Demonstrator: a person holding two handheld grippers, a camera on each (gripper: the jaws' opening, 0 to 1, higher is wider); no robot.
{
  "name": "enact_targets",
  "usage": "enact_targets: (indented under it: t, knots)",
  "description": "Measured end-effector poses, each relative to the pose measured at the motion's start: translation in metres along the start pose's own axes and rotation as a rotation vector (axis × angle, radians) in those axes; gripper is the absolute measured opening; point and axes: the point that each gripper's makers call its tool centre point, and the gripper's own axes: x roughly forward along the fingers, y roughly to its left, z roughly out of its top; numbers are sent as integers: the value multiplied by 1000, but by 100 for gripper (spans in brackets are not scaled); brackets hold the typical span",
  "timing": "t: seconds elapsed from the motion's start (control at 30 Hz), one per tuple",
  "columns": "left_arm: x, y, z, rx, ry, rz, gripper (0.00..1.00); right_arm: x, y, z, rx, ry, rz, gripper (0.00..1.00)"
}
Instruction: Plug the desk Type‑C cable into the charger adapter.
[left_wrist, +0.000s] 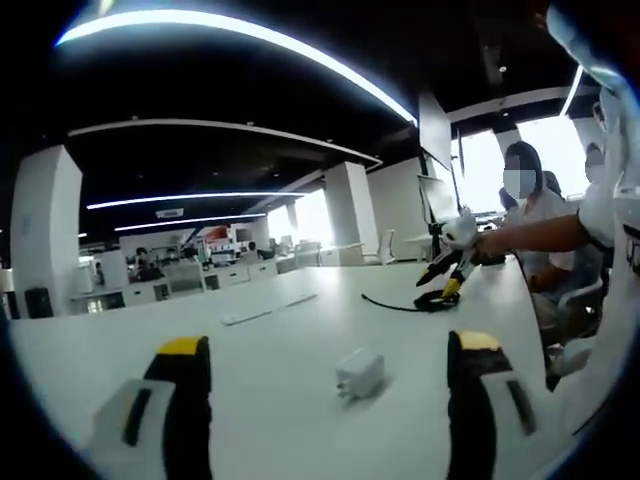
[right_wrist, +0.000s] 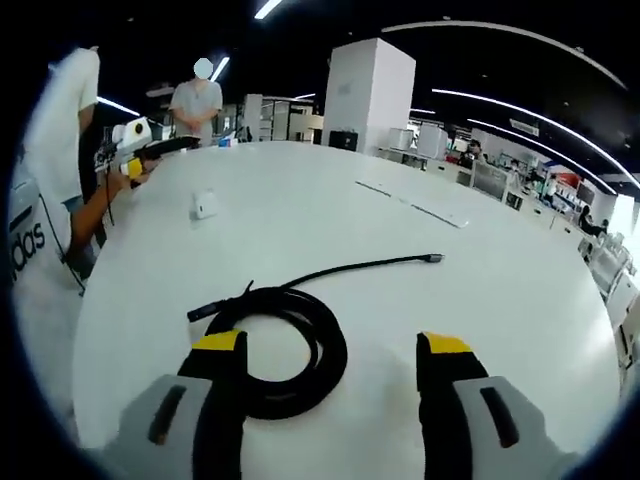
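Note:
A small white charger adapter (left_wrist: 360, 373) lies on the white table (left_wrist: 300, 340), seen in the gap ahead of my left gripper (left_wrist: 330, 345), whose jaws stand open and touch nothing. The black Type-C cable (right_wrist: 290, 345) lies coiled on the table (right_wrist: 330, 230) just in front of my right gripper (right_wrist: 332, 342), which is open and holds nothing. One plug end (right_wrist: 432, 258) trails out to the far right; another end (right_wrist: 200, 312) points left. In the left gripper view the right gripper (left_wrist: 445, 280) hovers over the cable coil (left_wrist: 435, 298). The adapter (right_wrist: 205, 205) lies near the left gripper (right_wrist: 150, 155).
Two flat white slabs (left_wrist: 245, 316) (left_wrist: 298, 298) lie further along the table. A person in white (left_wrist: 535, 215) stands at the table's far side. The table edge curves close on the left of the right gripper view.

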Motion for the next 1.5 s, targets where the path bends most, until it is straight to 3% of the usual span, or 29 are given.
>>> enact_targets:
  t: [0.27,0.33,0.57,0.77,0.93,1.1,1.27,1.37,1.5]
  knots:
    - [3,-3,1,-3,-5,-4,99,-13,-10,25,88,-181,-88,91]
    - [3,-3,1,-2,-7,-5,99,-18,-11,37,127,-258,-132,100]
    - [4,-6,1,-9,-13,-9,99,-36,-28,51,212,-403,-275,100]
    - [3,-5,3,-13,-25,-6,99,-49,-37,46,213,-454,-424,100]
    - [2,-1,5,-17,-43,11,99,-60,-35,44,181,-483,-516,100]
    - [0,3,4,-25,-53,24,98,-68,-30,48,141,-490,-554,100]
    - [-1,6,5,-29,-61,30,98,-62,-31,35,142,-403,-545,100]
    - [-2,8,7,-31,-71,38,98,-60,-30,31,155,-383,-548,98]
    - [-3,12,8,-38,-82,52,96,-51,-24,22,141,-334,-526,85]
